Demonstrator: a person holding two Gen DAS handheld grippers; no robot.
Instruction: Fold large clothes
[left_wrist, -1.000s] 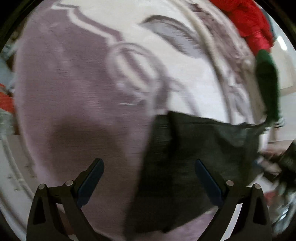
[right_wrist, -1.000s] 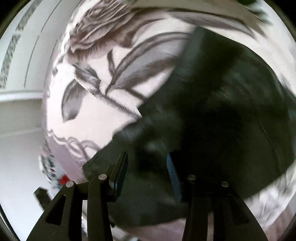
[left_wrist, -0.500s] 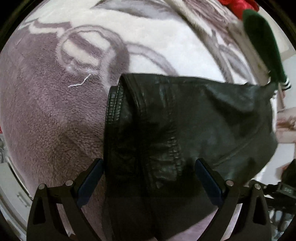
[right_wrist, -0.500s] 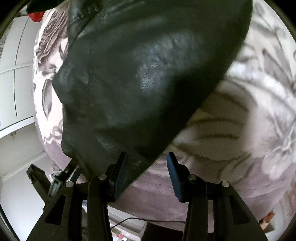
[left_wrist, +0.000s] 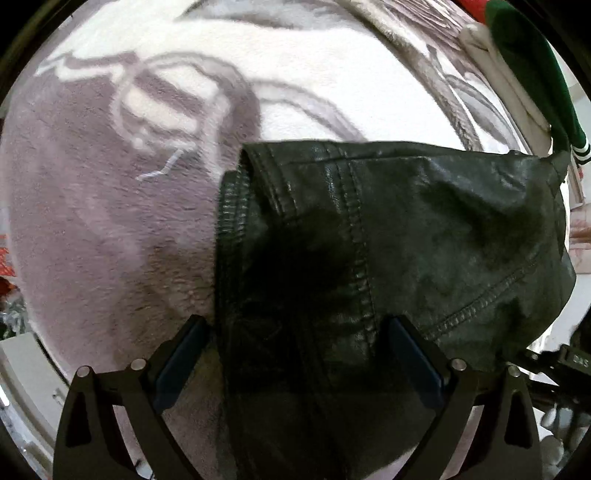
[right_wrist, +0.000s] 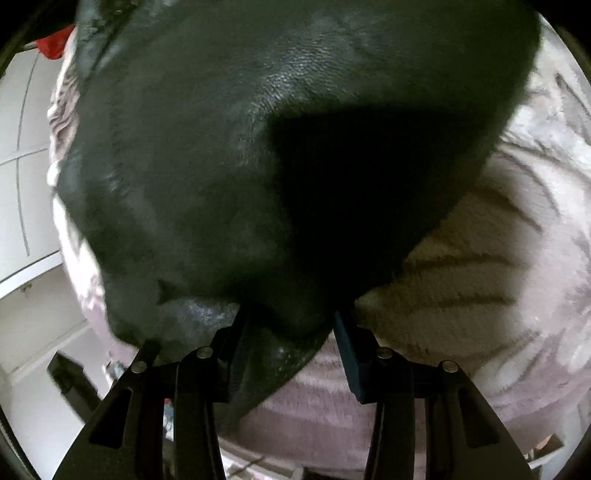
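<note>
A black leather jacket lies folded on a plush grey-and-white flowered blanket. My left gripper points straight down over the jacket's stitched left edge. It is open wide, with the fold lying below the gap and neither pad touching it. In the right wrist view the jacket fills most of the frame. My right gripper is partly open and low at the jacket's near corner. The corner reaches in between the fingers, and the right pad stands off it.
A green garment with white cuff stripes and something white lie at the blanket's far right edge, with a red item behind. White cupboard doors stand to the left. Bare blanket shows right of the jacket.
Both grippers have come down closer to the jacket. The left one shifted from bare blanket onto the jacket's edge. The right one swung from the jacket's middle to its near corner. Neither opening changed.
</note>
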